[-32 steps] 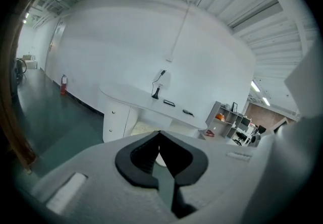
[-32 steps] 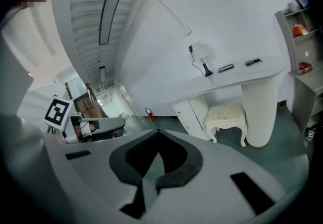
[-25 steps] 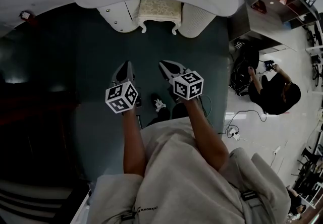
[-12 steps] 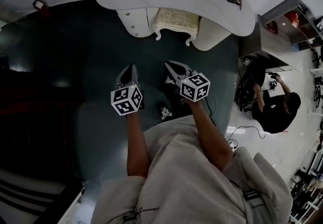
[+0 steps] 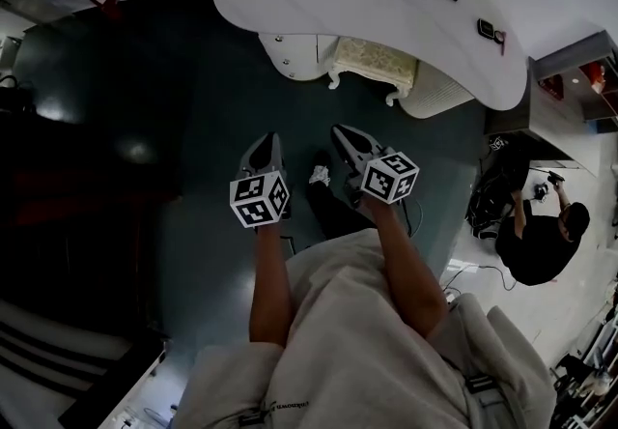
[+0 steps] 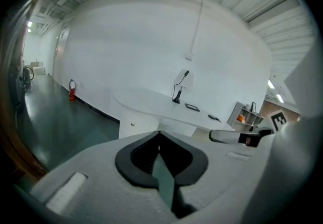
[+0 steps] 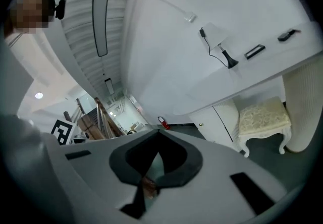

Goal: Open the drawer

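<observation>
Change: over the last second the desk (image 5: 367, 2), cabinet (image 5: 290, 52) and stool (image 5: 377, 62) have slid right and come nearer in the head view. I am walking up with both claws out front.
Left claw (image 5: 267, 139): jaws fully together, nothing in them.
Right claw (image 5: 340, 131): tips meet as well, empty.
Drawer: far ahead, in the white cabinet under the desk's left end, going by its knobs (image 5: 279, 39). I cannot tell which front is the drawer. It is well apart from both claws.
Risk, grip: closed jaws cannot take a knob, so arriving like this I would bump the front. The knob is small, and opening late could miss it.
Risk, stool: it stands just right of the cabinet, where my right claw could catch it.
Edges: the desk rim overhangs the cabinet and blocks an approach from above.
Room: the floor (image 5: 174, 108) is bare up to the cabinet. The person (image 5: 541, 243) at far right is well apart.
</observation>
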A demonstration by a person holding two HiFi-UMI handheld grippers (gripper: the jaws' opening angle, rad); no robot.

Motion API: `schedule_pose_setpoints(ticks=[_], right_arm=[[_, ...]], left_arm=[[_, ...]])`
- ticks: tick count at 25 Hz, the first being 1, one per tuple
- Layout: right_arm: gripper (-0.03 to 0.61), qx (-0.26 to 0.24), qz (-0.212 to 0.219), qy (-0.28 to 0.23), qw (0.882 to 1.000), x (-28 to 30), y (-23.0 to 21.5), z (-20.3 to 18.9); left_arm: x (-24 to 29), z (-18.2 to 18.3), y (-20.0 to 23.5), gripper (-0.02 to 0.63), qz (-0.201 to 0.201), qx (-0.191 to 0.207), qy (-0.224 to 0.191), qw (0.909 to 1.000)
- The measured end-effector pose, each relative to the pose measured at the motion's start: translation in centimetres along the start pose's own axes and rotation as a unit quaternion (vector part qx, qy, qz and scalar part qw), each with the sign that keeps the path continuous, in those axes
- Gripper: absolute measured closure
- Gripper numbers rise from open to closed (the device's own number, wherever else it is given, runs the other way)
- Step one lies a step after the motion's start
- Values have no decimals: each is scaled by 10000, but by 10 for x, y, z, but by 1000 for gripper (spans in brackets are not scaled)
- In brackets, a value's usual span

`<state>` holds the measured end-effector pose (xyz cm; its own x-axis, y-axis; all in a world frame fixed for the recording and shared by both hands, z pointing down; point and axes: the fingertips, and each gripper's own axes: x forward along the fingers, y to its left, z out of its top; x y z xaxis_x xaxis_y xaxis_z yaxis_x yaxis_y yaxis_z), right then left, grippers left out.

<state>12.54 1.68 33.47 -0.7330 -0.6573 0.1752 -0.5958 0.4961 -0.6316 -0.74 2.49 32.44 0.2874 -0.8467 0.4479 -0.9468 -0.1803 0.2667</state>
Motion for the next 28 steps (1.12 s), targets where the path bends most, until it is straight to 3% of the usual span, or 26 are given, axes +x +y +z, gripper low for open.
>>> schedule_pose_setpoints(ticks=[4, 9, 16, 20, 28], right_arm=[[565, 8, -187, 59, 9998, 37, -26, 19], [565, 476, 0, -118, 9988, 91, -37, 47], [565, 190, 32, 257, 9995, 170, -47, 70], [565, 158, -1, 306, 9994, 206, -56, 79], [565, -351, -667, 284, 9968, 234, -73, 96]], left_arm=[[37, 17, 9, 603, -97, 78, 127, 9998], [72, 48, 30, 603, -139, 314, 184, 9992], [111, 102, 60, 604, -421, 467, -54, 9980], [127, 122, 84, 603, -293, 588, -44, 9978], [156, 141, 102, 604, -691, 753, -145, 9947]])
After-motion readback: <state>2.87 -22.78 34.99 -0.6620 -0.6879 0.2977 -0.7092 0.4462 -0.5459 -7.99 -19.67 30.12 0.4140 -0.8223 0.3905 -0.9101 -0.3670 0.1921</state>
